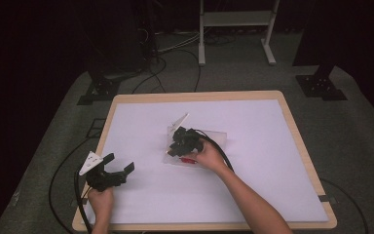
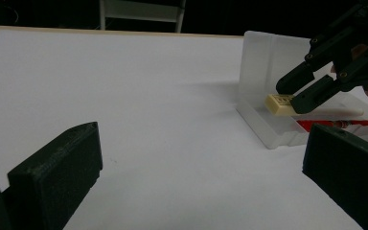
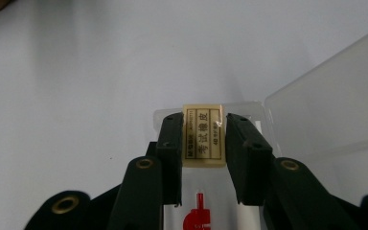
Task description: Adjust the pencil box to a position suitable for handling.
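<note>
The right gripper (image 3: 202, 139) pinches one small cream-coloured rectangular eraser (image 3: 202, 136) with a printed paper sleeve between its two black jaws, one pad against each long side. The print on the sleeve is too small to read. In the left gripper view the eraser (image 2: 280, 104) hangs just above the floor of a shallow clear plastic case (image 2: 261, 122) with its hinged lid (image 2: 263, 62) standing up behind; whether the eraser touches the floor I cannot tell.

From above, the case (image 1: 219, 138) lies a little right of the middle of the white-topped desk (image 1: 141, 122), well apart from every edge, and the right gripper (image 1: 181, 144) and the hand behind it cover most of it, so the eraser itself is hidden there. One red pen-like thing (image 1: 188, 160) lies in the case at its near side; in the left gripper view its red part (image 2: 335, 124) is cut off by the near jaw, and a pale stick lies beside it, hard to make out.

The left gripper (image 1: 118, 165) rests near the desk's near left corner, its two jaws spread wide with nothing between them.
</note>
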A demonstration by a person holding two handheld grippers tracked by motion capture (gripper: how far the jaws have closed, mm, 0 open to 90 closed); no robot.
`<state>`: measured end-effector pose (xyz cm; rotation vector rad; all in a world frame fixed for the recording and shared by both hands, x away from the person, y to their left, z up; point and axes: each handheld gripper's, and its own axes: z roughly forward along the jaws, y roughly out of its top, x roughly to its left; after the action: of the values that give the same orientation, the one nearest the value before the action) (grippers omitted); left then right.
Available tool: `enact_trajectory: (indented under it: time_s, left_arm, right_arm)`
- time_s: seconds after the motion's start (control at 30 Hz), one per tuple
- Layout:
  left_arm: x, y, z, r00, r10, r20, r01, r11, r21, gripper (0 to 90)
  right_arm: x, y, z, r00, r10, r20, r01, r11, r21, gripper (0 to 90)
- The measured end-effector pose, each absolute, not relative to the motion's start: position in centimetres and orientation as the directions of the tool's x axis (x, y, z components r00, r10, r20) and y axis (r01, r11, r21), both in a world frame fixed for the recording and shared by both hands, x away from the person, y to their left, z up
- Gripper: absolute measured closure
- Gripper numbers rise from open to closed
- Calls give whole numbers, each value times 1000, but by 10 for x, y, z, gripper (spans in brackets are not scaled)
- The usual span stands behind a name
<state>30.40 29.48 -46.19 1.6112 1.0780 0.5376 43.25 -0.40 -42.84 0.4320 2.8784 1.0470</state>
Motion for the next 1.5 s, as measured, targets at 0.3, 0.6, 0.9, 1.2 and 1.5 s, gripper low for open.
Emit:
enact_trajectory:
  time_s: [0.3, 0.6, 0.9, 1.2, 1.5]
  left_arm:
    - [304, 295, -462, 489, 854, -177, 369, -19, 929, 0]
    - [304, 295, -462, 491, 853, -179, 369, -18, 929, 0]
    - [304, 294, -462, 491, 853, -179, 369, -18, 929, 0]
    - [304, 294, -462, 493, 852, -175, 367, -22, 930, 0]
    - [304, 294, -462, 492, 853, -174, 369, -23, 929, 0]
  right_arm:
    - [437, -2, -436, -957, 282, 65, 260, 738, 623, 678]
    - [439, 0, -441, -959, 274, 67, 255, 743, 618, 677]
    - [439, 1, -443, -957, 277, 82, 267, 742, 615, 676]
    - [439, 1, -445, -958, 272, 94, 270, 739, 618, 668]
    - [433, -5, -435, -960, 264, 92, 260, 723, 640, 629]
